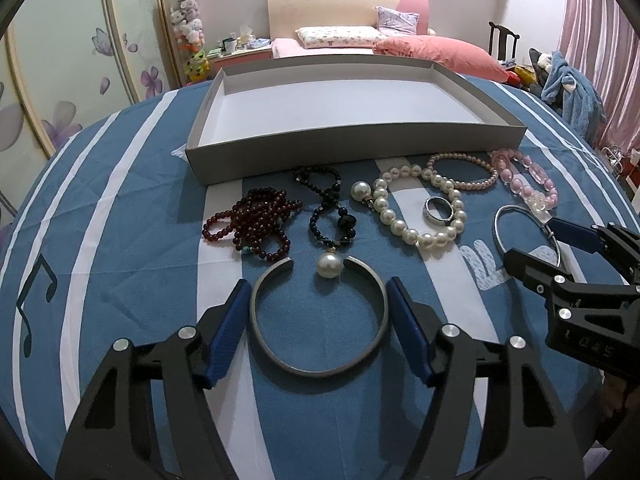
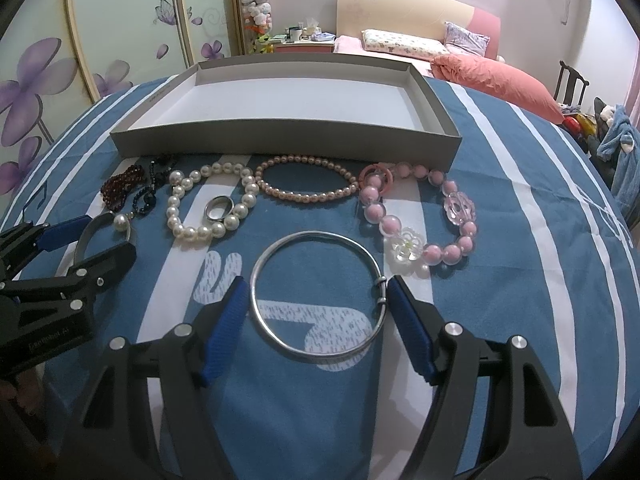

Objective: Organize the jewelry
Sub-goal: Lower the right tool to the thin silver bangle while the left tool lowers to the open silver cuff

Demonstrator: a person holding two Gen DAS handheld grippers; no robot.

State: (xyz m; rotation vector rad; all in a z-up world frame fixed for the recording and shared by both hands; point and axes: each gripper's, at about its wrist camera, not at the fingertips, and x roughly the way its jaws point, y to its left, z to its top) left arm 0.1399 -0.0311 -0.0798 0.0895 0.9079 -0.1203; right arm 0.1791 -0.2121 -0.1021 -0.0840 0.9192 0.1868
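A: The left gripper (image 1: 316, 304) is clamped on the open cuff (image 1: 256, 312); the right gripper (image 2: 316, 300) is clamped on the silver bangle (image 2: 316, 233).
B: Both are laid on striped blue cloth (image 1: 120, 280); pearls (image 1: 410, 235) are strewn ahead, before the grey tray (image 1: 352, 152); a bed (image 1: 432, 50) is seen behind.

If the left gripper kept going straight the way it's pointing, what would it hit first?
Probably the large pearl lying in the open gap of the grey cuff bangle that the left gripper straddles; beyond it the black bead bracelet. Depth is hard to judge.
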